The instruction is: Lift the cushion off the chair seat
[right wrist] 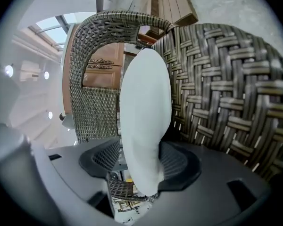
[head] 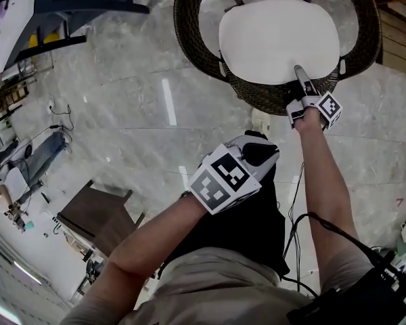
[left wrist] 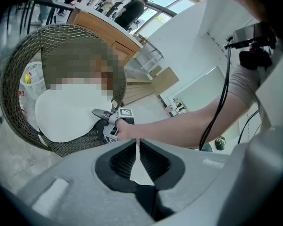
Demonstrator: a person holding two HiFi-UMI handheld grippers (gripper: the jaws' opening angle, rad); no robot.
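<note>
The right gripper (right wrist: 140, 166) holds its jaws apart, straddling the near edge of the white cushion (right wrist: 146, 102). The cushion lies on the seat of the wicker chair (head: 189, 32), in the upper right of the head view. The left gripper (left wrist: 137, 150), jaws together and empty, hangs at that view's centre.

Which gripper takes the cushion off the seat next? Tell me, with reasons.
Right. The right gripper is at the front edge of the cushion, jaws apart with that edge between them, ready to close. The left gripper is shut and empty, back from the chair.
</note>
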